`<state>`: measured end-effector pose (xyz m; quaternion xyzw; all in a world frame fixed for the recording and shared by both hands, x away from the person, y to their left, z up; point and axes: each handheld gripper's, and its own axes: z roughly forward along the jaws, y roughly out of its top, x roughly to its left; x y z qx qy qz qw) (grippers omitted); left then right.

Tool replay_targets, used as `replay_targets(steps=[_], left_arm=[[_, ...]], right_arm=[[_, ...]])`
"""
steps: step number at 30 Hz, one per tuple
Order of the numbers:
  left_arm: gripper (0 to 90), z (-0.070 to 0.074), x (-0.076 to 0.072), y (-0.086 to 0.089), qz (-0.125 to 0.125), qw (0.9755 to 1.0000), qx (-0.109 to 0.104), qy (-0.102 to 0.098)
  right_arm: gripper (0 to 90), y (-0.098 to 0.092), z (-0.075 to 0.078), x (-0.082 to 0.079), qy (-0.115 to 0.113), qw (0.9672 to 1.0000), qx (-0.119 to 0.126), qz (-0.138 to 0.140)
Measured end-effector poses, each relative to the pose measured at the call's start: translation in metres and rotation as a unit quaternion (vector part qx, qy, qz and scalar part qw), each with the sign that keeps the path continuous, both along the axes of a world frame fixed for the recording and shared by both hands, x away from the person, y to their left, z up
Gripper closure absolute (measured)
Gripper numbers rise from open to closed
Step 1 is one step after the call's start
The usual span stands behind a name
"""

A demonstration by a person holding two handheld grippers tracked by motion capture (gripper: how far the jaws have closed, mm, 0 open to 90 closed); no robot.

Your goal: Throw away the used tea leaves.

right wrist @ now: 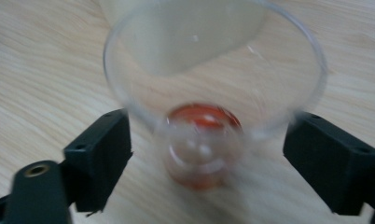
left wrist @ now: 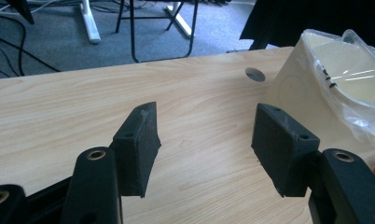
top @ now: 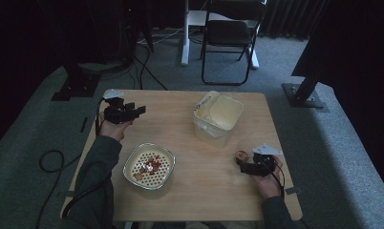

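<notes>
At the left of the table the left gripper (top: 138, 110) hovers with its jaws apart and nothing between them, pointing across the bare wood toward the lined tub (top: 218, 117). Nearer the middle sits the perforated bowl (top: 149, 166) of food bits. At the right, the right gripper (top: 245, 164) has a clear plastic cup (right wrist: 209, 88) standing upright between its spread jaws, pads apparently just off its wall; red residue sits at its bottom. This hand is much the nearer.
</notes>
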<state>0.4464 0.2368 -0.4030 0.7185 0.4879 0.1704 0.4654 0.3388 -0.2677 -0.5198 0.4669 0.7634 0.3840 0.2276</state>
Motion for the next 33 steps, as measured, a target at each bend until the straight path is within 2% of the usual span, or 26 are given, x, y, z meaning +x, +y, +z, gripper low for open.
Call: replay_targets(steps=[6,11,15,19,20,21,22,24,25,27,28,30,31,32,33], left_arm=[[41.5,-0.003,-0.001,0.001,0.001,1.0000,-0.001,0.002],[41.5,-0.003,0.000,0.001,0.000,1.0000,-0.002,0.002],[41.5,-0.004,0.000,-0.001,-0.005,1.0000,-0.006,-0.004],[41.5,-0.003,0.000,-0.005,-0.015,0.9998,-0.010,-0.010],[41.5,-0.003,0.001,-0.007,-0.017,0.9998,-0.009,-0.011],[41.5,-0.002,0.001,-0.008,-0.019,0.9997,-0.006,-0.011],[41.5,-0.002,0.002,-0.011,-0.022,0.9997,-0.002,-0.013],[41.4,-0.002,0.002,-0.011,-0.022,0.9997,-0.002,-0.013],[41.4,-0.001,0.003,-0.014,-0.026,0.9995,0.004,-0.016],[41.2,-0.001,0.003,-0.017,-0.029,0.9994,0.005,-0.020],[41.2,0.000,0.003,-0.018,-0.033,0.9992,0.007,-0.020],[41.0,0.000,0.003,-0.022,-0.039,0.9989,0.015,-0.021],[40.7,0.001,0.003,-0.024,-0.041,0.9987,0.019,-0.023],[40.7,0.001,0.003,-0.025,-0.044,0.9985,0.023,-0.025],[40.7,0.002,0.003,-0.027,-0.045,0.9983,0.024,-0.027]], right_arm=[[29.2,0.001,0.003,0.014,-0.020,0.9991,0.034,0.015],[33.2,0.000,0.004,0.014,-0.023,0.9987,0.044,0.011],[33.7,-0.002,0.017,0.013,-0.028,0.9987,0.041,0.012],[34.5,-0.001,0.045,0.019,-0.029,0.9994,0.017,0.004],[34.5,-0.001,0.045,0.019,-0.029,0.9994,0.017,0.004],[34.5,-0.001,0.051,0.022,-0.031,0.9994,0.012,0.004],[34.6,-0.002,0.064,0.028,-0.034,0.9994,0.007,0.002],[34.6,-0.002,0.069,0.030,-0.036,0.9993,0.007,0.003],[34.6,-0.002,0.069,0.030,-0.036,0.9993,0.007,0.003],[34.8,-0.001,0.100,0.040,-0.057,0.9984,0.006,0.000],[34.8,-0.001,0.100,0.040,-0.057,0.9984,0.006,0.000],[34.8,0.001,0.115,0.044,-0.061,0.9981,0.008,0.000],[34.8,0.005,0.128,0.047,-0.071,0.9975,0.000,0.001],[34.8,0.005,0.128,0.047,-0.071,0.9975,0.000,0.001],[34.8,0.007,0.135,0.049,-0.075,0.9971,-0.001,0.003]])
